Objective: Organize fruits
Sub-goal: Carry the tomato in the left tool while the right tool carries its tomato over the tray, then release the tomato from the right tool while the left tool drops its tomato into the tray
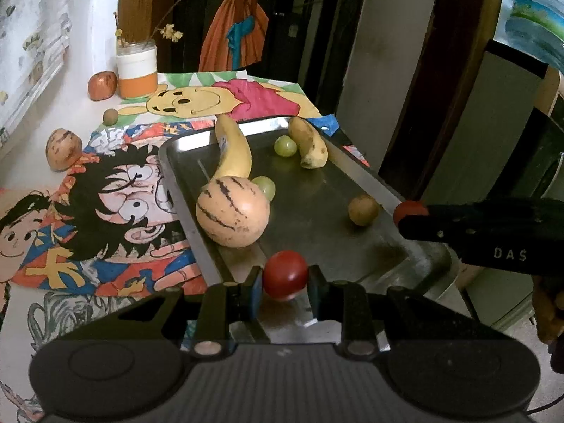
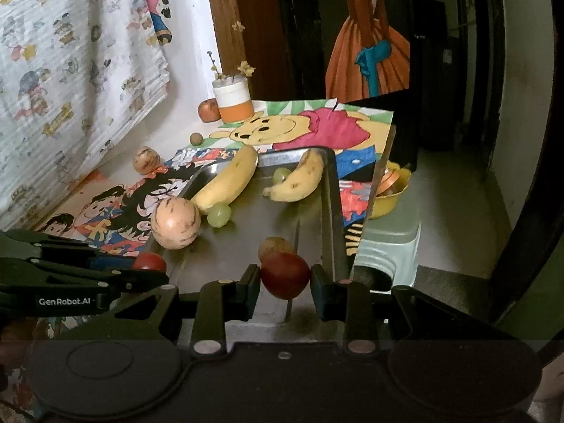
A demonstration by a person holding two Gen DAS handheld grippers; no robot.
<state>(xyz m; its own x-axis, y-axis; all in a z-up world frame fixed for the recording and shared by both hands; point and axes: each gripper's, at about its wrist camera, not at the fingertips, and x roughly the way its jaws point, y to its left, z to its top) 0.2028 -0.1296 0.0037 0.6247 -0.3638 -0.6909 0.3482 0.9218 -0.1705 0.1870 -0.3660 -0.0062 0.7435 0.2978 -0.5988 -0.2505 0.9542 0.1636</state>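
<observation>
A metal tray (image 1: 370, 179) holds two bananas (image 1: 234, 149) (image 1: 309, 142), two green grapes (image 1: 285, 146), a striped pale melon (image 1: 232, 211) and a small brown fruit (image 1: 363, 209). My left gripper (image 1: 285, 278) is shut on a red cherry tomato (image 1: 284, 274) over the tray's near end. My right gripper (image 2: 285, 276) is shut on another red tomato (image 2: 284, 274) above the tray's right side; it also shows in the left wrist view (image 1: 410, 211). The left gripper's tomato also shows in the right wrist view (image 2: 149, 262).
On the cartoon-print cloth outside the tray lie a second striped melon (image 1: 63, 148), a small brown fruit (image 1: 110, 116) and a red apple (image 1: 102, 85) beside a white-orange jar (image 1: 136, 70). A yellow bowl (image 2: 389, 190) sits right of the table edge.
</observation>
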